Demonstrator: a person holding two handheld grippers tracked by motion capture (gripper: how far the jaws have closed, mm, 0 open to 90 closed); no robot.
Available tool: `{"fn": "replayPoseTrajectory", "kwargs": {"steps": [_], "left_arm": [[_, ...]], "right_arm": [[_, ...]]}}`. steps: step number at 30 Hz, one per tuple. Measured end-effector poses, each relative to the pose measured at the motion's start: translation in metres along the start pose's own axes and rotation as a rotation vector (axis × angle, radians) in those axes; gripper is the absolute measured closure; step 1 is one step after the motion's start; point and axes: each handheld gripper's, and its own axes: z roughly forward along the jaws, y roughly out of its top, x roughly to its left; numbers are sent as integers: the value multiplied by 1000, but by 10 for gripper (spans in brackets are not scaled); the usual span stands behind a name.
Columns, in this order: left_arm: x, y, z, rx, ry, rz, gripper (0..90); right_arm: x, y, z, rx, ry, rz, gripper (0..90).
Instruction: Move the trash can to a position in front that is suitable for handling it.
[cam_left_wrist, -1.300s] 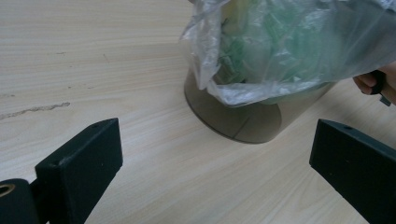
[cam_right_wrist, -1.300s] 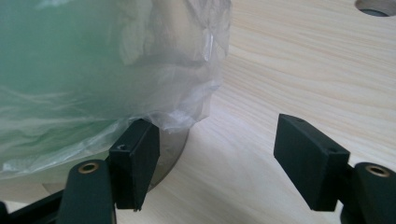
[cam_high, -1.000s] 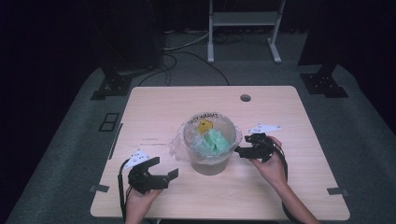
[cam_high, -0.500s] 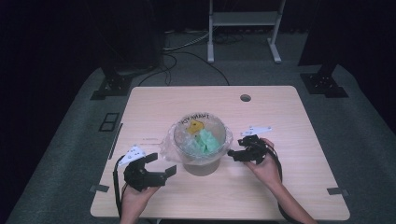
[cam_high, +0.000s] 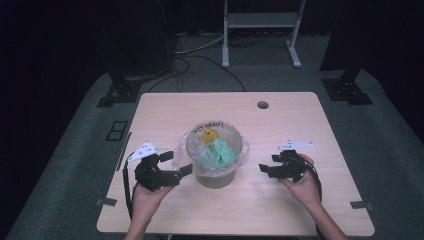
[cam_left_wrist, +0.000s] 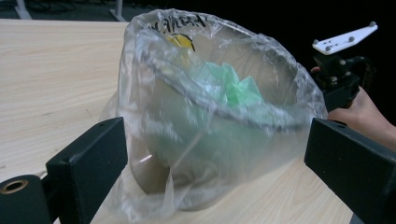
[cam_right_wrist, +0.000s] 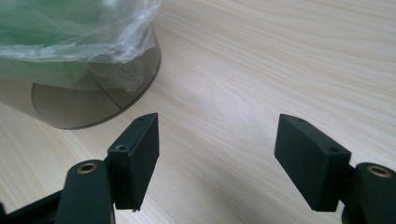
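left hand-held gripper (cam_high: 174, 164) agape, right hand-held gripper (cam_high: 266, 168) agape

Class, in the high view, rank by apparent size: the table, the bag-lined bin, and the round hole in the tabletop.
1. table
2. bin
3. hole
Clearly different in size, so the order is certain.

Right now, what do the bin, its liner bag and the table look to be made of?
Bin: probably smooth grey-brown plastic, going by its even, dull sheen. Liner bag: thin clear plastic film, crinkled and glossy, with green crumpled stuff showing through. Table: pale wood-grain top, matte; whether laminate or solid wood can't be told.
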Motion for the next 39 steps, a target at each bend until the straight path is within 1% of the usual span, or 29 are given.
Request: {"fn": "replayPoseTrajectory", "kwargs": {"steps": [1, 4, 7, 8, 9, 12, 13, 16, 17, 18, 19, 20, 21, 22, 23, 24, 25, 28, 33, 35, 37, 39], "left_arm": [[2, 4, 4, -3, 1, -4, 49], [4, 8, 9, -6, -2, -7, 49], [13, 14, 18, 3, -7, -29, 49], [13, 14, 18, 3, -7, -29, 49], [17, 16, 22, 12, -12, -46, 49], [21, 18, 25, 12, -12, -55, 70], [23, 19, 27, 12, -12, -55, 89], [25, 20, 28, 12, -10, -56, 153], [28, 20, 29, 6, -19, -62, 187], [28, 20, 29, 6, -19, -62, 224], [29, 20, 30, 4, -22, -63, 224], [30, 20, 30, 6, -21, -66, 245], [31, 20, 31, 4, -24, -68, 312], [31, 20, 31, 1, -28, -69, 312], [31, 19, 31, 0, -28, -70, 364], [31, 19, 32, 4, -25, -65, 364], [31, 19, 32, 5, -25, -56, 396], [30, 19, 32, -7, -24, -48, 478], [27, 23, 31, -14, 15, -5, 572], [27, 23, 30, -25, 18, 1, 624], [27, 24, 28, -35, 36, 11, 652], [25, 26, 28, -37, 49, 27, 699]], "right_arm": [[-3, 0, -5, -7, -7, 2, 301], [-5, 0, -10, -11, -14, 2, 302], [-7, 1, -19, -22, -27, -2, 302], [-7, 1, -19, -22, -27, -2, 302], [-8, 1, -23, -28, -30, -1, 303], [-9, 0, -27, -36, -35, -2, 306], [-10, 1, -30, -40, -37, 1, 306], [-11, 1, -32, -45, -40, 1, 308], [-11, 1, -34, -49, -41, 5, 309], [-11, 1, -34, -49, -41, 5, 309], [-12, 2, -35, -53, -41, 5, 311], [-12, 2, -36, -54, -40, 7, 311], [-12, 2, -37, -59, -41, 3, 311], [-12, 2, -37, -59, -41, 3, 311], [-11, 1, -38, -57, -41, 4, 312], [-11, 1, -38, -57, -41, 4, 312], [-11, 1, -38, -57, -41, 4, 311], [-11, 1, -38, -61, -40, 6, 311], [-9, 1, -40, -67, -37, 2, 312], [-8, 1, -41, -69, -38, 0, 312], [-9, 2, -41, -70, -39, 0, 314], [-9, 2, -41, -69, -37, 2, 326]]}}
